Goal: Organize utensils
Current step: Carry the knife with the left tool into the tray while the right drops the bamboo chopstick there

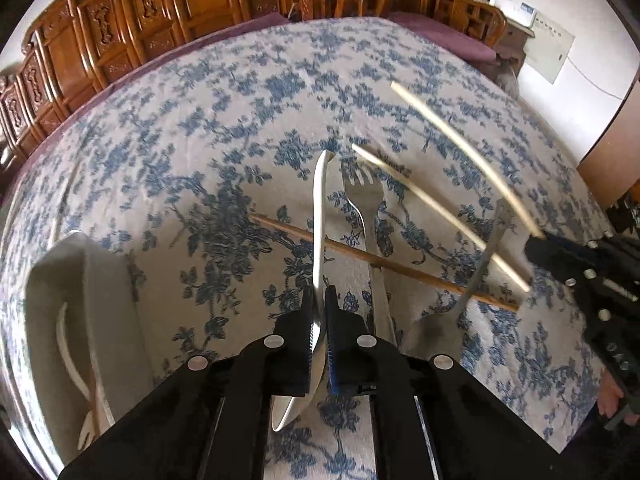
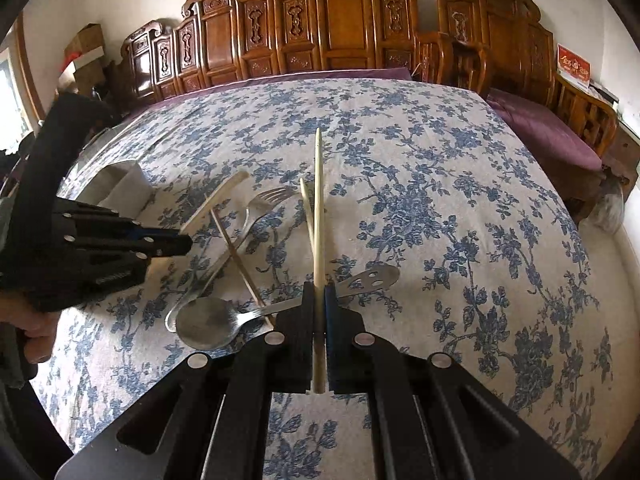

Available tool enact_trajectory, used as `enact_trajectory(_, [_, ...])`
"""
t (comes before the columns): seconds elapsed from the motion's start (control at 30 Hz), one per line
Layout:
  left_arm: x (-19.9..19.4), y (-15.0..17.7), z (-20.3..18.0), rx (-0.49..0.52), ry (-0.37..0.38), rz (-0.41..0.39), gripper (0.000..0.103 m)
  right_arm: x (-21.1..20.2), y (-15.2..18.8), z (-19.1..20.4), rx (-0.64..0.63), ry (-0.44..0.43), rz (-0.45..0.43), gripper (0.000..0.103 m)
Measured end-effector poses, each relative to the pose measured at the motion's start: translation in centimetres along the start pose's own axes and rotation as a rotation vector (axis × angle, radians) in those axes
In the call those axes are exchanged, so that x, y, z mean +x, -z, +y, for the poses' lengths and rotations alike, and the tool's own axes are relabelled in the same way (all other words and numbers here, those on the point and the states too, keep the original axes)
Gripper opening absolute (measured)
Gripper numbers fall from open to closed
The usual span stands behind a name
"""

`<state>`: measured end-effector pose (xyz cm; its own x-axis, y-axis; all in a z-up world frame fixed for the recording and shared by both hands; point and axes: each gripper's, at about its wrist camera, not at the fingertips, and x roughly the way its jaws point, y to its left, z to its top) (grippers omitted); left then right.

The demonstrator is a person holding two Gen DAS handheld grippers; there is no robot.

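My left gripper (image 1: 319, 296) is shut on a flat steel utensil that looks like a table knife (image 1: 320, 208), gripped near its lower end with its long part pointing away. My right gripper (image 2: 319, 286) is shut on a pale chopstick (image 2: 318, 200) that points straight ahead above the cloth. On the blue-flowered tablecloth (image 1: 200, 140) lie a steel fork (image 1: 362, 190), a steel spoon (image 2: 208, 326), a second pale chopstick (image 1: 440, 220) and a brown chopstick (image 1: 380, 262) crossing under the fork. The right wrist view shows the left gripper (image 2: 186, 242) at the left.
A white organizer tray (image 1: 100, 280) stands at the left with a white spoon (image 1: 68, 340) inside. Carved wooden chairs (image 2: 340, 28) and a bench with a purple cushion (image 2: 540, 128) line the far side of the table. A person's hand (image 2: 28, 332) holds the left gripper.
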<state>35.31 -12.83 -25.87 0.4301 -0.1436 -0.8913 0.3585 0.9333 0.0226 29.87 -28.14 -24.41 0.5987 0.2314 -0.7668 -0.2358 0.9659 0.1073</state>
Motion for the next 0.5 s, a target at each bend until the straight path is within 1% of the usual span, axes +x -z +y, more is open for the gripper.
enact_trajectory(0.17, [-2.9, 0.2, 0.6, -0.002, -0.005, -0.046, 0.005, -0.5, 0.1, 0.9, -0.008, -0.021, -0.005, 0.006])
enact_trajectory(0.37, [-5.4, 0.4, 1.9, -0.014, -0.017, -0.081, 0.005, -0.9, 0.3, 2.4, -0.039, -0.034, -0.008, 0.006])
enact_trajectory(0.5, [-7.1, 0.6, 3.3, -0.026, -0.034, -0.099, 0.005, -1.1, 0.5, 4.2, -0.102, -0.039, -0.011, 0.006])
